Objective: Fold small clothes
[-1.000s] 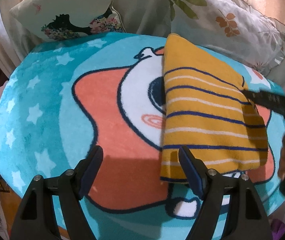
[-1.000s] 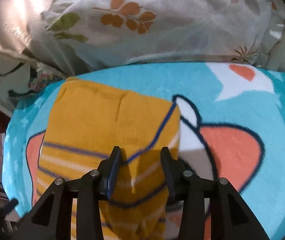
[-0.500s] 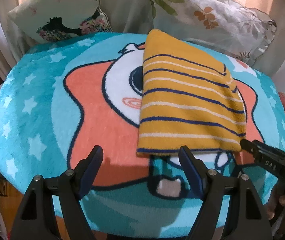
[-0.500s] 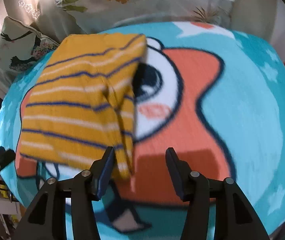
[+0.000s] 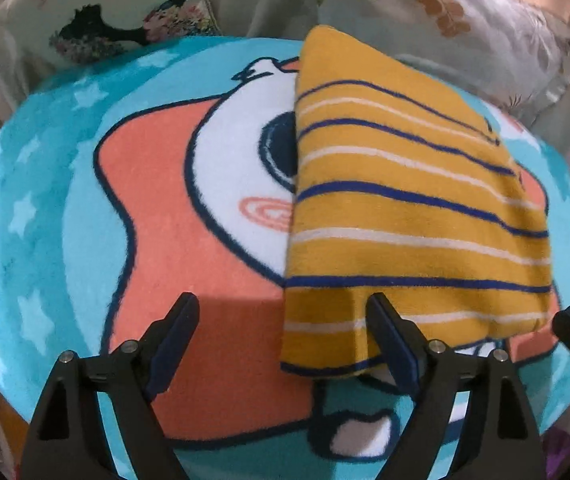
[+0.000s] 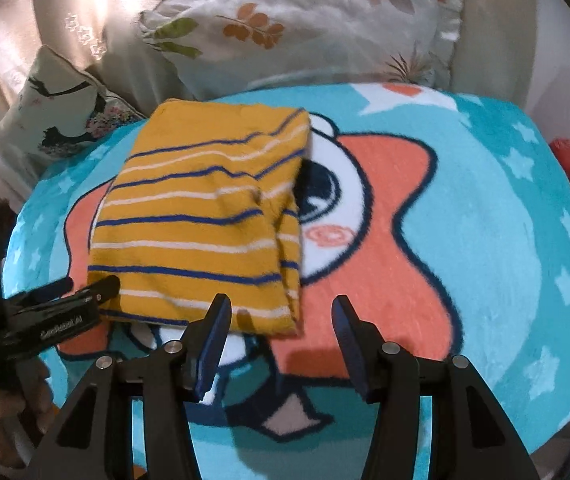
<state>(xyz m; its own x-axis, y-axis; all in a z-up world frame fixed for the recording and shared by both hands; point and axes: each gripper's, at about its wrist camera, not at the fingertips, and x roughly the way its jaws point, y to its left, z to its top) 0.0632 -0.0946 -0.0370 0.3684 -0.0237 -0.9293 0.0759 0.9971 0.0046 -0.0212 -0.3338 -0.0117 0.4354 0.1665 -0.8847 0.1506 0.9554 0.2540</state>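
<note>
- The yellow striped shirt [image 5: 413, 216] lies folded on the blue star rug [image 5: 45, 200], a bit toward the pillows [image 6: 309, 28].
- Its long way runs from me toward the pillows. The stripes go across it, side to side.
- My left gripper [image 5: 283, 342] is spread wide open and holds nothing. Its right finger [image 5: 389, 340] is at the near edge of the shirt, and the cloth looks a little bumped up there. I cannot tell if the finger is under the cloth or only touching it.
- My right gripper [image 6: 281, 336] is open too, and empty. The near edge of the shirt sits just ahead of its left finger [image 6: 213, 336].
- In the right camera, I see my left gripper [image 6: 81, 292] lying low at the near left corner of the shirt [image 6: 201, 224].
- So both grippers are at the near short edge, one at each end of it. The left one is closer to the cloth.
- I think the next fold goes away from me, with the near edge lifted up and over toward the pillows.
- The right side of the shirt has a loose, wavy flap, so that side may slip when I lift.
</note>
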